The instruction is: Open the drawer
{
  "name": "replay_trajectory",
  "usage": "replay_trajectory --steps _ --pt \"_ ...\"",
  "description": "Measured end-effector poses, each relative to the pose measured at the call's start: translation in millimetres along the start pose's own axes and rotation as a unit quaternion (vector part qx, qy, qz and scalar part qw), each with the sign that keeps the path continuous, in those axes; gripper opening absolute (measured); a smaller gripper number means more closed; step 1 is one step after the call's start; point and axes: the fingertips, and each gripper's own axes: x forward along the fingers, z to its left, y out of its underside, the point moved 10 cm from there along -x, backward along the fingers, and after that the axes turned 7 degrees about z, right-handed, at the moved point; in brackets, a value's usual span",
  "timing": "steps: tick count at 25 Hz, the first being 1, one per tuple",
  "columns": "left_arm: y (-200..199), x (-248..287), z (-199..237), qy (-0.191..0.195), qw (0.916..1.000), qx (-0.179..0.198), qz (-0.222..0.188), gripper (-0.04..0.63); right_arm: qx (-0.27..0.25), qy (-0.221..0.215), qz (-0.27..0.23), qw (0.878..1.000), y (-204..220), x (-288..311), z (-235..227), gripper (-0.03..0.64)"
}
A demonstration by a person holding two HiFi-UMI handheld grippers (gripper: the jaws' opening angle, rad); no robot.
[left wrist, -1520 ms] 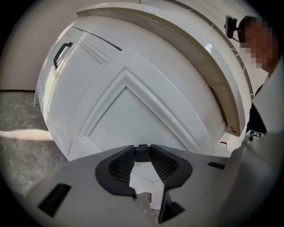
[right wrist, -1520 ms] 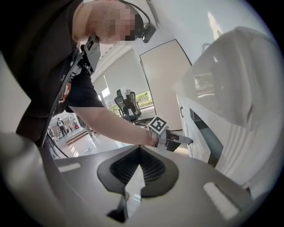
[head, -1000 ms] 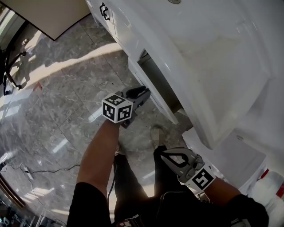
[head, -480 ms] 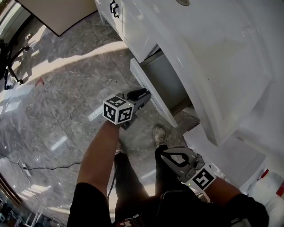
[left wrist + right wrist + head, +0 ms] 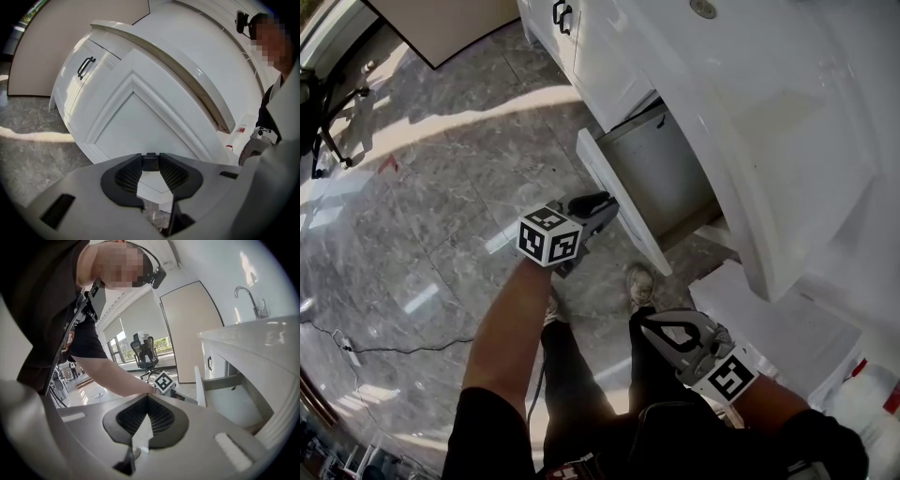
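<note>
No legible text, numbers; square code markers on left gripper cube (image 5: 549, 235); right gripper cube (image 5: 729, 377).

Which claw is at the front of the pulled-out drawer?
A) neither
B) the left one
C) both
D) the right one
B: the left claw is clamped on the front of the drawer, while the right claw hangs back by the person's legs, well clear of it.

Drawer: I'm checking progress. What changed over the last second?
The drawer slid further out of the cabinet, pulled by the left gripper, its jaws shut on the handle. The right gripper stayed low, empty.
</note>
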Motion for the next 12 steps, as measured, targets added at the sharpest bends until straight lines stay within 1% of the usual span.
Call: replay_trajectory --steps 5,12 --pt "8.5 -13.6 -0.5 -0.003 1.0 -0.002 -0.003 0.12 -0.008 0.001 -0.004 1.0 -4.6 2.8 7.8 -0.006" --pt "19.6 -29.9 0.8 -0.006 1.0 -0.002 -0.004 0.12 -0.016 -0.009 0.004 1.0 -3.5 9.3 21.9 -0.006"
